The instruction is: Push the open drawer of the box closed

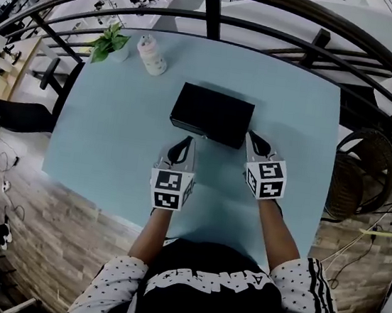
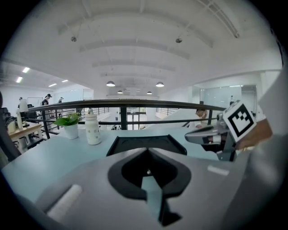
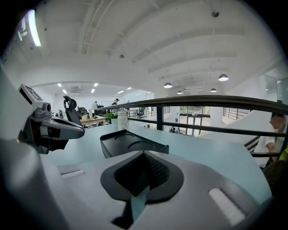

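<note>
A black box point(image 1: 212, 113) lies on the light blue table point(image 1: 114, 127); from the head view no drawer front sticks out past its near face. My left gripper point(image 1: 182, 145) is shut and empty, its tips a little short of the box's near face at the left. My right gripper point(image 1: 254, 143) is also shut, close beside the box's near right corner; whether it touches is unclear. In the left gripper view the box point(image 2: 146, 143) lies straight past the closed jaws point(image 2: 148, 153), with the right gripper point(image 2: 210, 134) at the right. In the right gripper view the box point(image 3: 130, 143) sits ahead, slightly left.
A white bottle point(image 1: 152, 55) and a small potted plant point(image 1: 109, 43) stand at the table's far left corner. A dark railing point(image 1: 214, 18) runs behind the table. A wicker chair point(image 1: 362, 170) is off the right edge.
</note>
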Available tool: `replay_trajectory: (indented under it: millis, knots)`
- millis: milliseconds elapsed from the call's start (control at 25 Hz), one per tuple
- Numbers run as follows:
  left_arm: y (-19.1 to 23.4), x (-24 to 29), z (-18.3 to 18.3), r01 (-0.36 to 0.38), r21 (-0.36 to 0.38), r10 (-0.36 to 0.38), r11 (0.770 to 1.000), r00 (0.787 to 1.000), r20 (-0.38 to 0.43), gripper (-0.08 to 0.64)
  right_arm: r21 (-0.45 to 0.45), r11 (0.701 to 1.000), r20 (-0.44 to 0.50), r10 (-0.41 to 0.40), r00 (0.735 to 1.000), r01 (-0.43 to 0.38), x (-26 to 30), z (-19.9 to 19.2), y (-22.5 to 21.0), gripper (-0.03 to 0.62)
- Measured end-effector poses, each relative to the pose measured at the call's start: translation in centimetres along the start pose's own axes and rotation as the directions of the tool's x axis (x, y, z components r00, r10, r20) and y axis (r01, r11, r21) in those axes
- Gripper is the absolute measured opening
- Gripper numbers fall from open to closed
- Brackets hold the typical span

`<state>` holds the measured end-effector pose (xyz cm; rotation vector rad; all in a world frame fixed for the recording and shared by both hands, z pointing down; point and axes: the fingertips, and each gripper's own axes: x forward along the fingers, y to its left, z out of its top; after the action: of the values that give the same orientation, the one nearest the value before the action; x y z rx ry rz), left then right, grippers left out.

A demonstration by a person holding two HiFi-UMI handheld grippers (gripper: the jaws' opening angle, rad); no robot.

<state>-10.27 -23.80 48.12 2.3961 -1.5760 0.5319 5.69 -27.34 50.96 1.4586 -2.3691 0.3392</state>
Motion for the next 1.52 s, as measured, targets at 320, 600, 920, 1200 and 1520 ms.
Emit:
replay_trajectory:
  millis: [320, 600, 920, 1200, 1520]
  knots:
    - [-2.4, -2.0, 1.9, 0.013, 0.047, -0.015, 0.999, 0.999, 0.038, 0.000, 0.041, 0.999, 0.105, 0.021, 0.994, -0.026, -4.7, 2.3, 0.5, -0.003]
    - [-4.0, -3.7, 3.4, 0.011, 0.080, -0.016, 0.997, 0.998, 0.068, 0.000, 0.045, 0.997, 0.172, 0.057, 0.983, -0.066, -7.9, 3.6, 1.5, -0.003]
    - [-6.7, -4.6, 4.1, 0.023, 0.070, -0.029, 0.997, 0.995, 0.096, 0.000, 0.035, 0.995, 0.218, 0.087, 0.972, -0.097, -10.6, 4.3, 1.4, -0.004]
    - [-8.4, -4.8, 4.0, 0.018, 0.083, -0.027, 0.996, 0.995, 0.101, 0.000, 0.028, 0.993, 0.235, 0.103, 0.966, -0.113, -12.1, 4.0, 0.8, -0.005]
    - [-8.7, -5.3, 4.2, 0.005, 0.086, -0.013, 0.996, 0.995, 0.102, 0.000, -0.006, 0.991, 0.230, 0.134, 0.964, -0.136, -12.5, 4.0, 1.4, -0.005]
